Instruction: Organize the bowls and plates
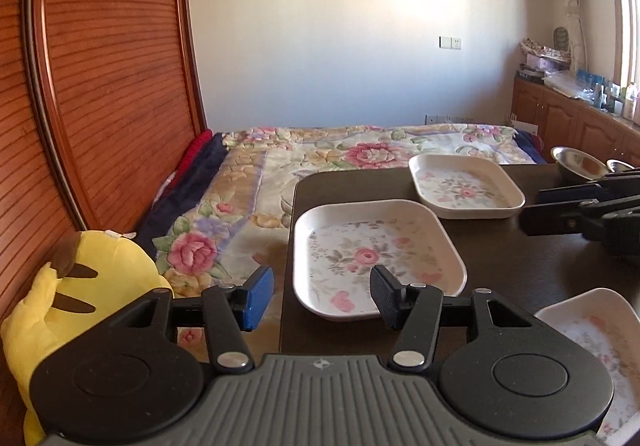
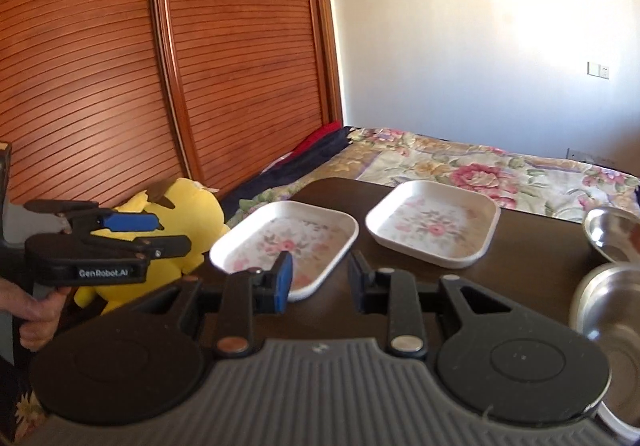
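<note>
Dark table (image 1: 520, 270) set beside a bed with a floral bedspread (image 1: 328, 161). Three white square floral plates counted from the left wrist: near plate (image 1: 376, 258) at the table's left edge, far plate (image 1: 466, 185) behind it to the right and apart from it, third plate (image 1: 600, 342) at lower right, partly cut off. Two steel bowls: far bowl (image 2: 612, 234) and near bowl (image 2: 608, 322), close together at the table's right side. Left gripper (image 1: 322, 296) hovers over the near plate's front edge, fingers spread wide, holding nothing. Right gripper (image 2: 320, 280) hovers above the table in front of the plates, fingers moderately apart, holding nothing. One yellow plush toy (image 1: 76, 298) sits off the table by the wooden wardrobe (image 2: 160, 65).
</note>
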Motion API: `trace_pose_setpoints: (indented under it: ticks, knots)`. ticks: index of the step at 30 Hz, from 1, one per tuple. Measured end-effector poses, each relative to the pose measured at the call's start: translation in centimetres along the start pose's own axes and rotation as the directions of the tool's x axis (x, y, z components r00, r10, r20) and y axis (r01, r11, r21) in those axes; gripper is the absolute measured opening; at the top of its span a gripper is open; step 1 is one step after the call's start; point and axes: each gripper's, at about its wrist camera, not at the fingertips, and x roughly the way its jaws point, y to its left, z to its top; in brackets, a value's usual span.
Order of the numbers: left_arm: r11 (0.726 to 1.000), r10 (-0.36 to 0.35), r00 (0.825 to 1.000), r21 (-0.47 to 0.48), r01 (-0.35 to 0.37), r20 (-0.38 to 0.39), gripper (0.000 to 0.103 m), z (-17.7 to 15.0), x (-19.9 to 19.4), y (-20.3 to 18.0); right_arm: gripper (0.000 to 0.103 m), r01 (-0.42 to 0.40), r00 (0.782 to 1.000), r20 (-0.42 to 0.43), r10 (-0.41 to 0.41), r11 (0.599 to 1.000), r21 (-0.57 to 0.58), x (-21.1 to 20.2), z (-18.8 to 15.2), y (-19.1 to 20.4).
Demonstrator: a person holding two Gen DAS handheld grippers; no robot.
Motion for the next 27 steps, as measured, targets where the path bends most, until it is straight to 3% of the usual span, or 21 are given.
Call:
trace_pose_setpoints:
  ticks: [5, 13, 27]
  knots:
    - [1.000, -0.010, 0.999, 0.000, 0.010, -0.032, 0.047, 0.5, 2.7, 1.1, 0.039, -0.012, 0.998, -0.060, 0.011, 1.000, -0.009, 3.2, 0.9, 0.4]
    - [0.999, -0.047, 0.996, 0.006, 0.048, -0.070, 0.036, 0.5, 6.2, 1.7, 0.039, 0.016, 0.986, -0.167, -0.016, 1.000, -0.002, 7.8, 0.8, -0.2]
    - [0.997, -0.071, 0.993, -0.027, 0.069, -0.092, 0.031, -0.2, 8.7, 2.7, 0.037, 0.015, 0.964, -0.264, 0.000, 0.998, 0.054, 11.9, 0.7, -1.5]
